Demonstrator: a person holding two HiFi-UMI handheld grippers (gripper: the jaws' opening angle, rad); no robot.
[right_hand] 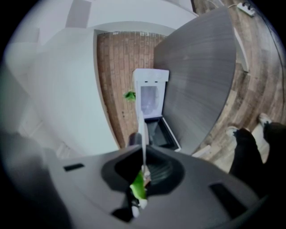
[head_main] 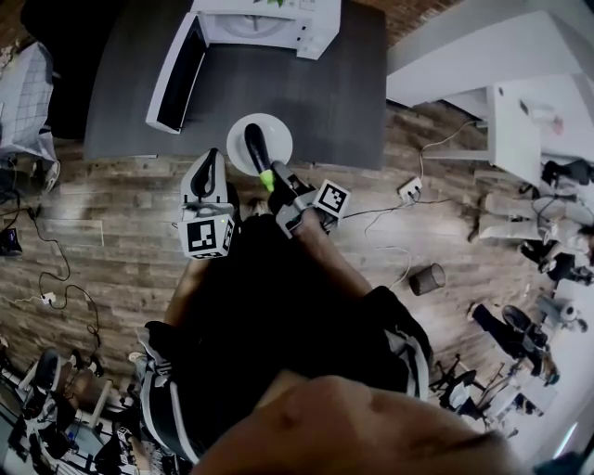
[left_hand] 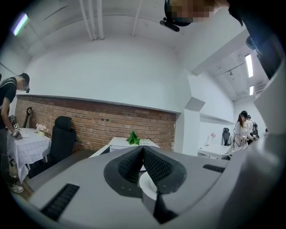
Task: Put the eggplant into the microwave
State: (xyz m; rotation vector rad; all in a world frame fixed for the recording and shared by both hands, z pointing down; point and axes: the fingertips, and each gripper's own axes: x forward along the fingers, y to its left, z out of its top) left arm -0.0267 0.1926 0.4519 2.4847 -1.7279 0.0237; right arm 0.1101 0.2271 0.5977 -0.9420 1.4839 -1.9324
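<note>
Looking for the eggplant: where is it?

It's at the centre of the head view, over the white plate at the near edge of the bench. I can't tell whether it has lifted clear.

Who has it?

The right gripper. Its fingers are clamped on the green stem end, and the dark body runs away from them, up the frame.

And the left gripper?

It's just left of the plate with its fingers pressed together on nothing.

Where's the microwave?

At top centre, past the plate, with its door swung out toward the upper left. The long axis points roughly at the opening, so I judge a push straight along it, blunt end first, will do.
</note>
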